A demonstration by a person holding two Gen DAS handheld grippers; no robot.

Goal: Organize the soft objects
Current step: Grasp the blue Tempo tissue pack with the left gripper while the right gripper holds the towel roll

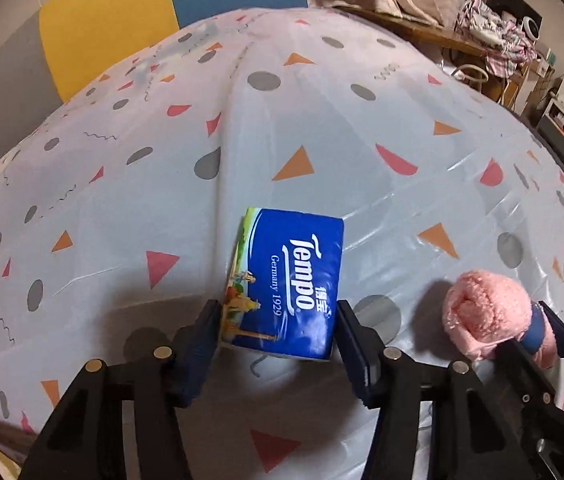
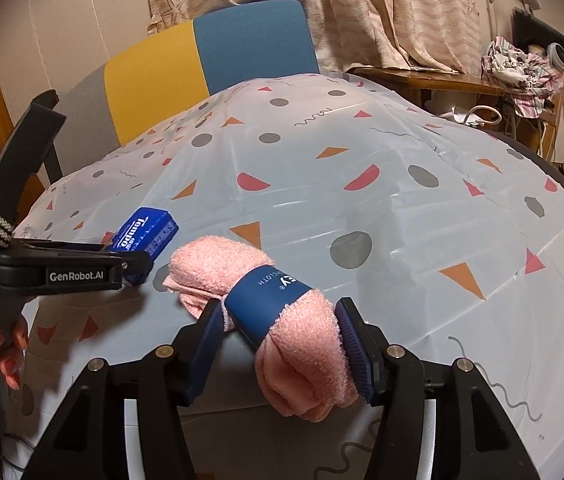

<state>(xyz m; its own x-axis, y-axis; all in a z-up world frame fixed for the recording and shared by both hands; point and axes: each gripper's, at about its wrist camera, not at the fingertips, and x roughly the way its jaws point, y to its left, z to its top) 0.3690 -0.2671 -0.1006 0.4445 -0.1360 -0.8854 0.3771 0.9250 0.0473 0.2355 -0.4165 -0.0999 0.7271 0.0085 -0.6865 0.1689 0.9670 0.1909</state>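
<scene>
A blue Tempo tissue pack (image 1: 294,276) stands tilted between the fingers of my left gripper (image 1: 278,312), both pads pressed on its sides just above the patterned tablecloth (image 1: 322,120). A rolled pink towel (image 2: 302,352) with a blue paper band lies across my right gripper (image 2: 280,306), which is shut on it near the band. From the left wrist, the pink towel (image 1: 482,312) shows at the right with a right finger behind it. From the right wrist, the left gripper (image 2: 134,256) holds the tissue pack (image 2: 144,230) close to the towel's left end.
A white cloth with coloured shapes covers the table (image 2: 362,140). A chair with a yellow and blue back (image 2: 210,56) stands behind it. Curtains hang at the back, and a wooden side table (image 2: 422,76) carries a heap of clothes. A person's hand (image 2: 2,344) grips the left tool.
</scene>
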